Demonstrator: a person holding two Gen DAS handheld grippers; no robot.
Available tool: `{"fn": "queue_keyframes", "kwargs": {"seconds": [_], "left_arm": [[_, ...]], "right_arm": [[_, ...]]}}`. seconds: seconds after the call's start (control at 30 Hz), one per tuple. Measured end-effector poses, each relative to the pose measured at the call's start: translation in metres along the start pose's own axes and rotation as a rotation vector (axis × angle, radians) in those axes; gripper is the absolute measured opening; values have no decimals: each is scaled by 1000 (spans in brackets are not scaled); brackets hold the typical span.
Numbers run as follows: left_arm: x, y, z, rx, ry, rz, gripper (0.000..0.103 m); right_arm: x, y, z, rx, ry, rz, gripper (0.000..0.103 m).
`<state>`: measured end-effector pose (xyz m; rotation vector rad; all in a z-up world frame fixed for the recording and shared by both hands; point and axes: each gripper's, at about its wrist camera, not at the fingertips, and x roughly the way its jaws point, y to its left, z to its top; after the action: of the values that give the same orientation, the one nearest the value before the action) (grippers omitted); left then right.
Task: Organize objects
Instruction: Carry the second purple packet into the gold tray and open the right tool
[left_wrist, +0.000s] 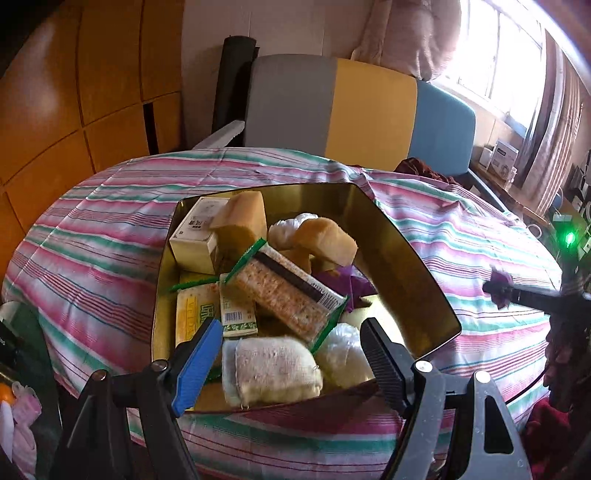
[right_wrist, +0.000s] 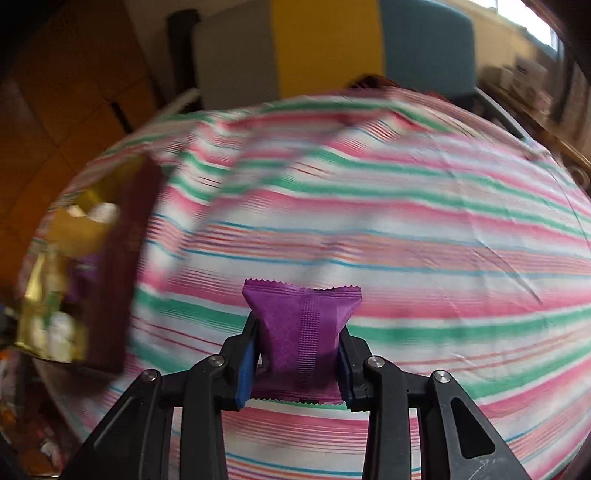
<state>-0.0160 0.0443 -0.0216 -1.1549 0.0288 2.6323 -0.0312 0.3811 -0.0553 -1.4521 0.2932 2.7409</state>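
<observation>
- You are mid-carry: your right gripper (right_wrist: 300, 363) has its jaws clenched on a purple packet (right_wrist: 301, 332), lifted over the striped cloth (right_wrist: 406, 229) on the table; the step in hand looks like bringing that packet to or from the gold box (left_wrist: 402, 236); which of the two I cannot tell.
- The packet sits squarely between the right jaws, pinched on both sides, its upper serrated edge poking out towards 12 o'clock and its lower seam showing below the pads; the grip looks secure, though a soft wrapper may crumple.
- In the right wrist view the box lies well off at 9 o'clock, blurred; in the left wrist view the same packet (left_wrist: 499, 288) shows at 3 o'clock, clear of the box rim.
- Your left gripper (left_wrist: 291, 356) hovers over the near edge of the box with jaws spread and nothing in them; a cloth pouch (left_wrist: 275, 369) lies between them, under the tips; contact I cannot judge.
- The box is crowded: cracker pack (left_wrist: 286, 295), bread (left_wrist: 327, 236), small carton (left_wrist: 197, 236); if the packet goes in, you need a gap, perhaps near the purple wrapper (left_wrist: 356, 286) at 3 o'clock inside it; release low so that nothing topples.
</observation>
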Motion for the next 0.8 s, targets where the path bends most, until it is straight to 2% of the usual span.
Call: {"fn": "queue_keyframes", "kwargs": {"seconds": [0.2,0.33,0.5,0.7,0.73,0.8], "left_arm": [[0,8,-2,-25,4,-5,78],[2,14,-6,-38,12,-2,78],[5,22,-8,-59,21,-2,78],[8,31,-9,-85,23,-4,79],[7,32,-8,-93,24,1,79],[7,36,-7,-111,23,11,79]], "right_arm": [[-15,80,17,-116,-57,141,38],[-11,129,18,-203,-46,208,39],[14,170,12,-297,10,215,40],[46,185,5,-334,89,196,40],[46,186,4,-332,96,201,41],[48,186,5,-326,104,209,58]]}}
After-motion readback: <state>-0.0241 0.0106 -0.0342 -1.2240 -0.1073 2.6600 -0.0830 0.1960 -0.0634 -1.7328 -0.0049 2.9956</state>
